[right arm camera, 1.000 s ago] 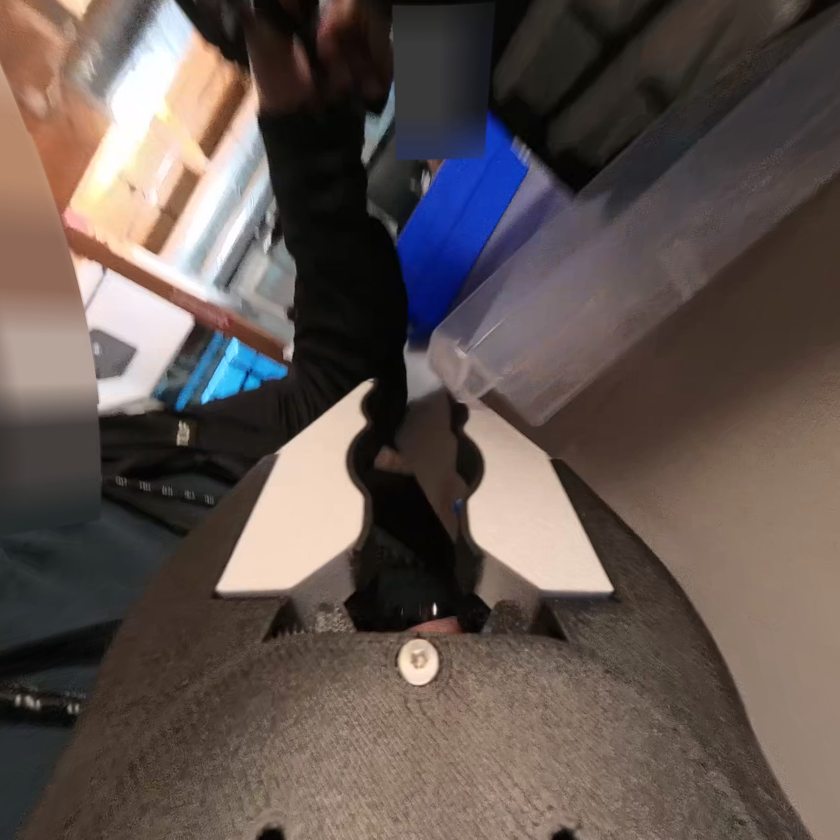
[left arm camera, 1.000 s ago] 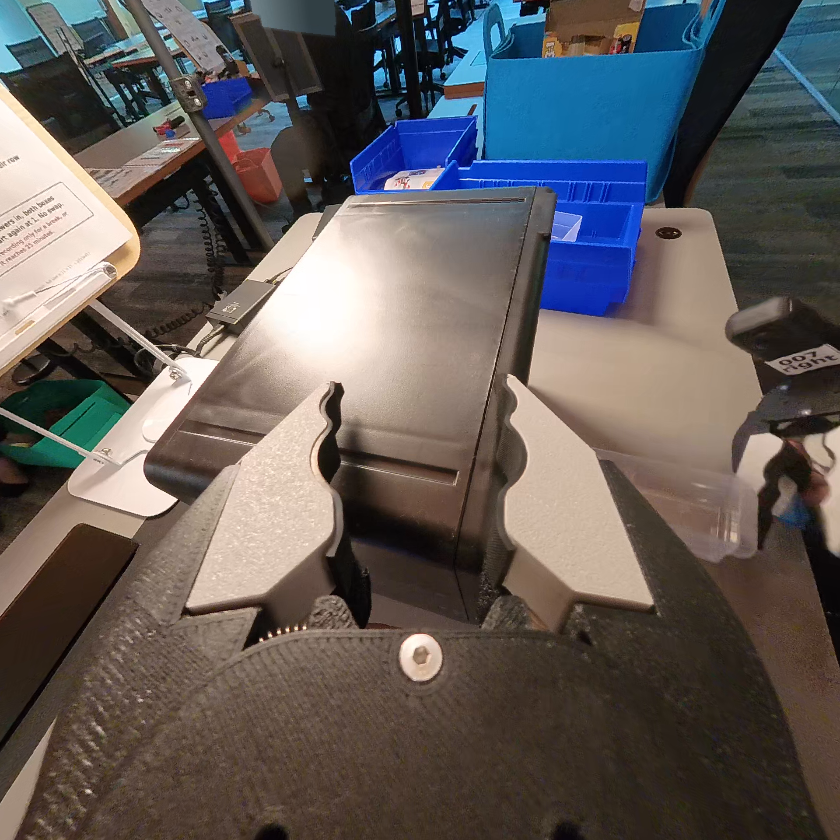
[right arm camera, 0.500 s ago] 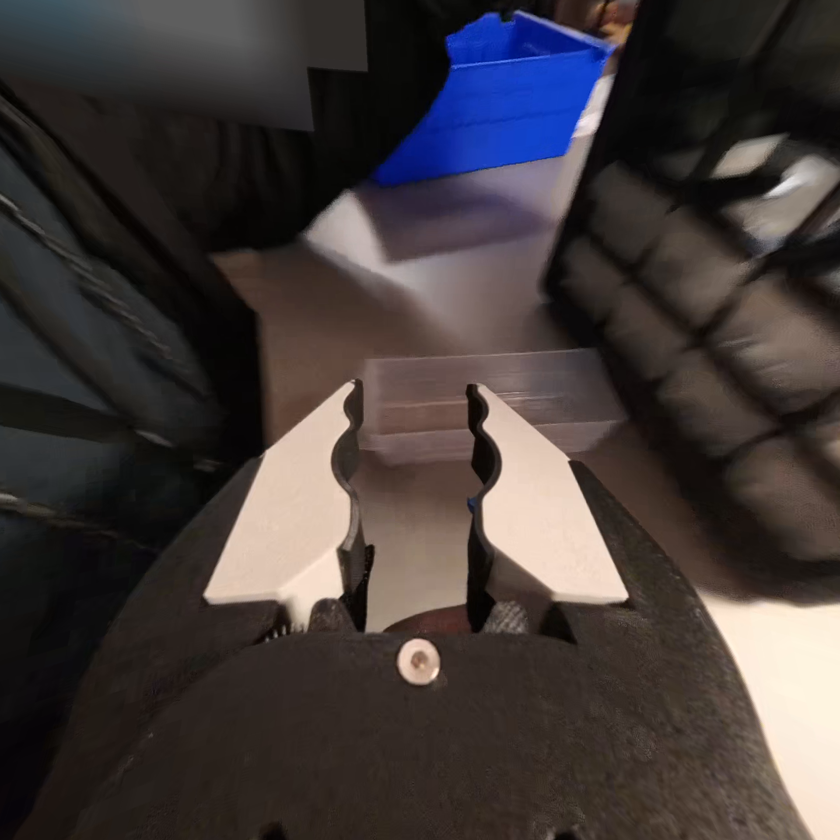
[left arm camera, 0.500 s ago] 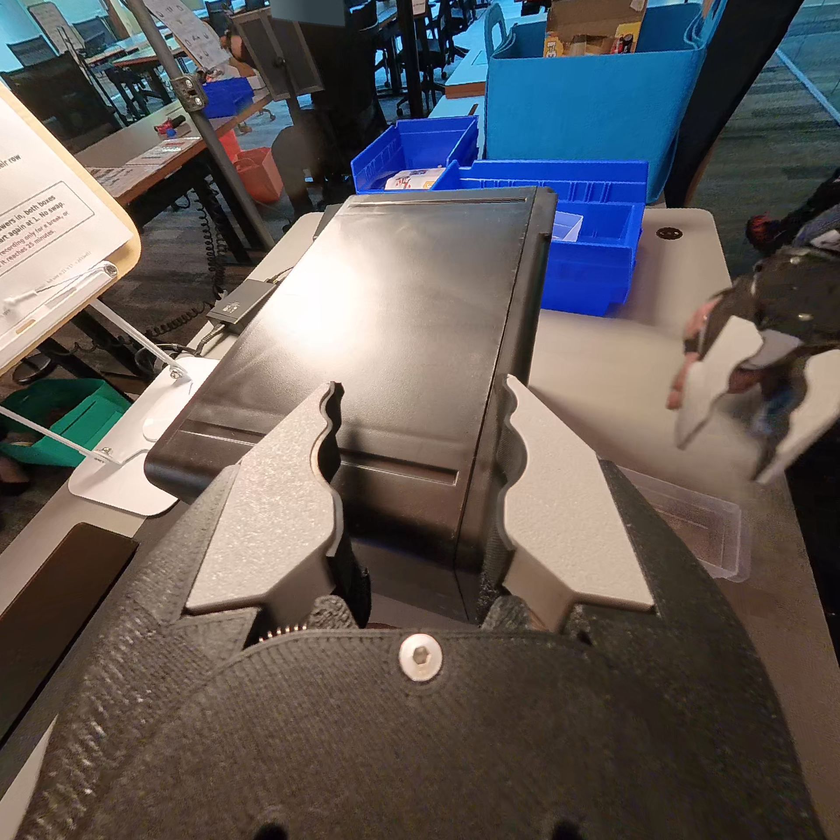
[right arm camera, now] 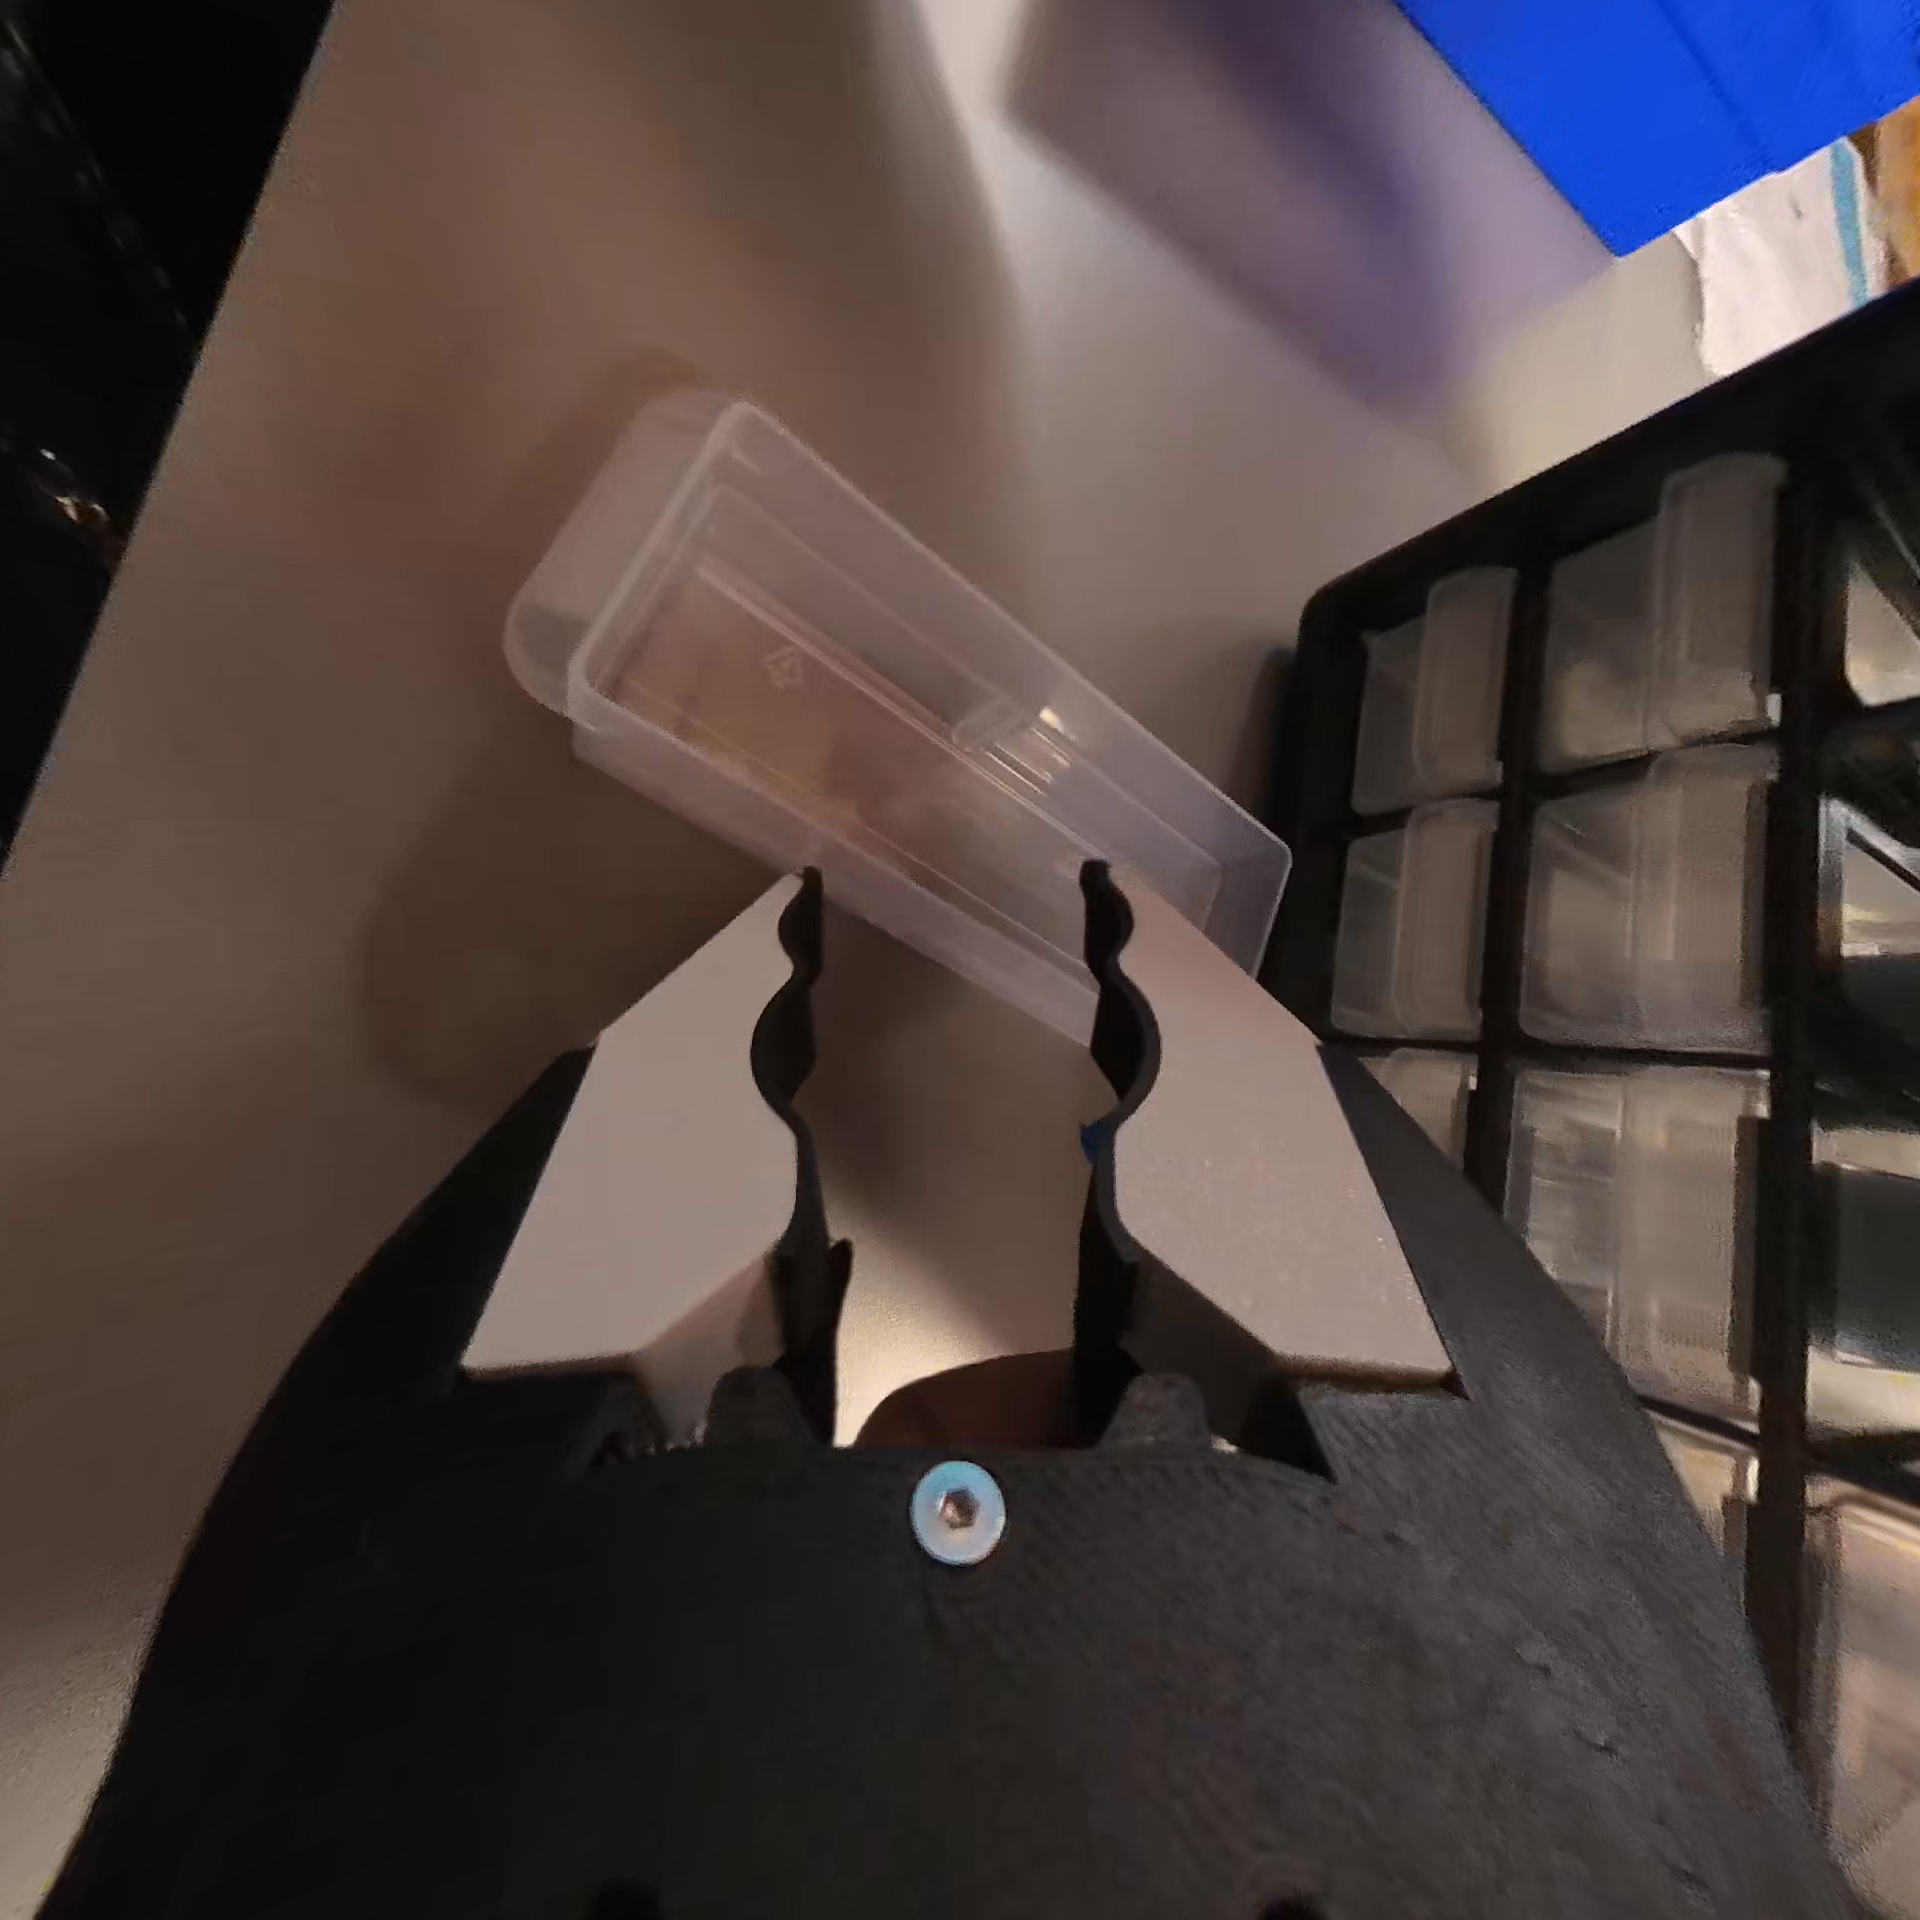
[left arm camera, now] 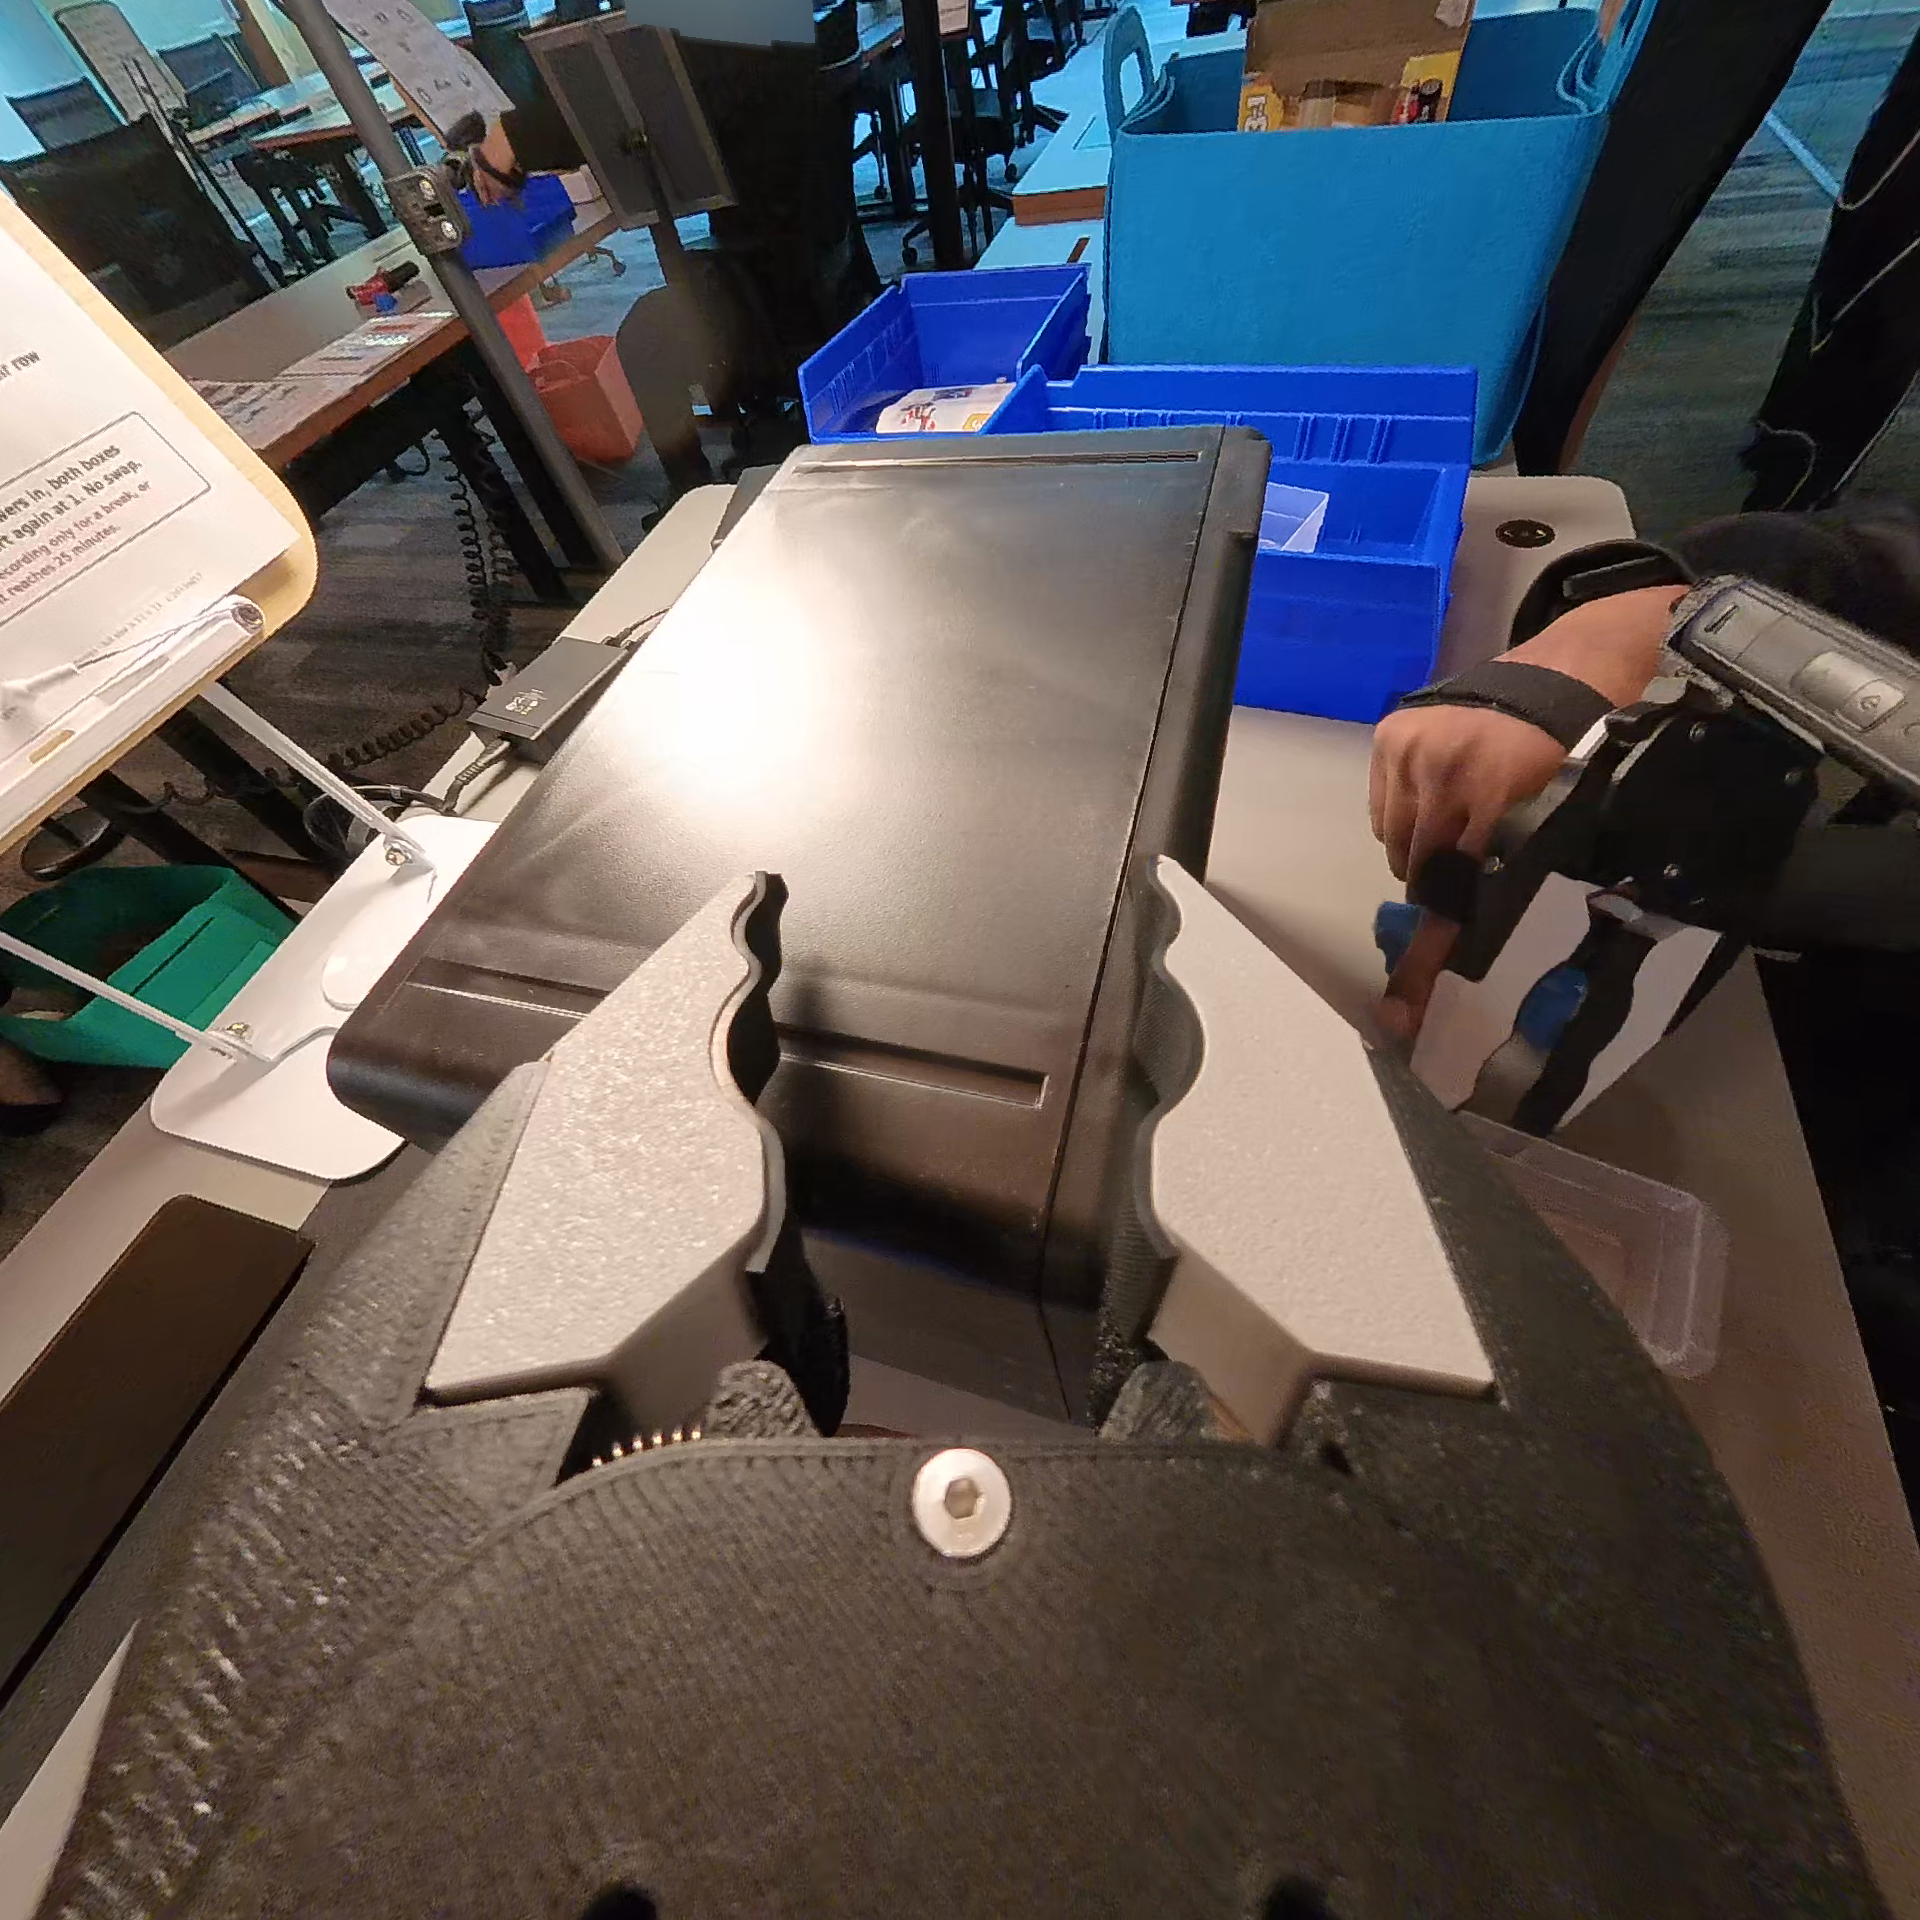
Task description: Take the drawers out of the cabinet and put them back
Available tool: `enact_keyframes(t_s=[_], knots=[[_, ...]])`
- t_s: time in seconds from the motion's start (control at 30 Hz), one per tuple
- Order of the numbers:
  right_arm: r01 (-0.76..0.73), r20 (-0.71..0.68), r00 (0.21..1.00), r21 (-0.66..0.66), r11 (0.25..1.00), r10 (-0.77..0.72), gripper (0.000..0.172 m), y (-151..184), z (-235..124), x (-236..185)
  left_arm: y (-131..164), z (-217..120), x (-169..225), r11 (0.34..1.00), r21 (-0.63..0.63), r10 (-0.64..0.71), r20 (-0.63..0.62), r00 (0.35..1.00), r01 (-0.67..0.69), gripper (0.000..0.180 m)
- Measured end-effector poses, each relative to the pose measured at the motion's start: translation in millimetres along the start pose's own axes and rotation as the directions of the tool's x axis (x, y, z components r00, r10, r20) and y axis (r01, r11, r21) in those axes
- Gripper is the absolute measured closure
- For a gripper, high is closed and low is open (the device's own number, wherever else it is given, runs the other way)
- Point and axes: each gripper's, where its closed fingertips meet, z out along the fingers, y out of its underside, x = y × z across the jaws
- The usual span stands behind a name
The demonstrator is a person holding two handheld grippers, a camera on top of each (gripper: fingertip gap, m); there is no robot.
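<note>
The black cabinet (left arm camera: 894,748) stands on the grey table (left arm camera: 1309,810), seen from above in the left wrist view. My left gripper (left arm camera: 961,904) is open and hovers over the cabinet's near top, by its right edge, holding nothing. A clear plastic drawer (right arm camera: 831,707) lies on the table beside the cabinet's drawer front (right arm camera: 1558,831); it also shows in the left wrist view (left arm camera: 1631,1257). My right gripper (right arm camera: 945,883) is open just above the drawer's long side wall, pads apart from it. In the left wrist view the right gripper (left arm camera: 1527,1081) points down, held by a person's hand (left arm camera: 1455,748).
Blue bins (left arm camera: 1351,540) stand behind the cabinet, with a large blue tub (left arm camera: 1351,208) farther back. A clipboard stand (left arm camera: 104,499) with a white base (left arm camera: 301,1081) is at the left, with a black power adapter (left arm camera: 551,696) nearby. The table edge lies left of the drawer (right arm camera: 208,520).
My right gripper swung round and down over the clear drawer on the table, and its jaws opened wider. My left gripper and the cabinet have not moved.
</note>
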Motion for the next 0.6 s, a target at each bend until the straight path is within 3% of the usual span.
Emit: enact_keyframes(t_s=[0.07, 0.23, 0.47, 0.6], knots=[[0.004, 0.001, 1.0, -0.038, 0.999, -0.004, 0.139, 3, 2, 1, 0, 0, 0, 1.0, 0.0, 0.0, 0.001, 1.0, 0.0, 0.112], [-0.08, -0.026, 0.997, -0.073, 0.994, 0.078, 0.166, 4, -9, 1, 0, 0, 0, 1.0, -0.001, 0.0, 0.001, 1.0, 0.0, 0.112], [-0.243, -0.071, 0.969, -0.063, 0.968, 0.238, 0.169, 12, -48, -6, 0, 0, 0, 1.0, -0.001, 0.0, 0.002, 1.0, 0.0, 0.112], [-0.28, -0.141, 0.953, -0.086, 0.956, 0.267, 0.169, 27, -97, 0, 0, 0, 0, 1.0, -0.001, 0.0, 0.002, 1.0, 0.0, 0.112]])
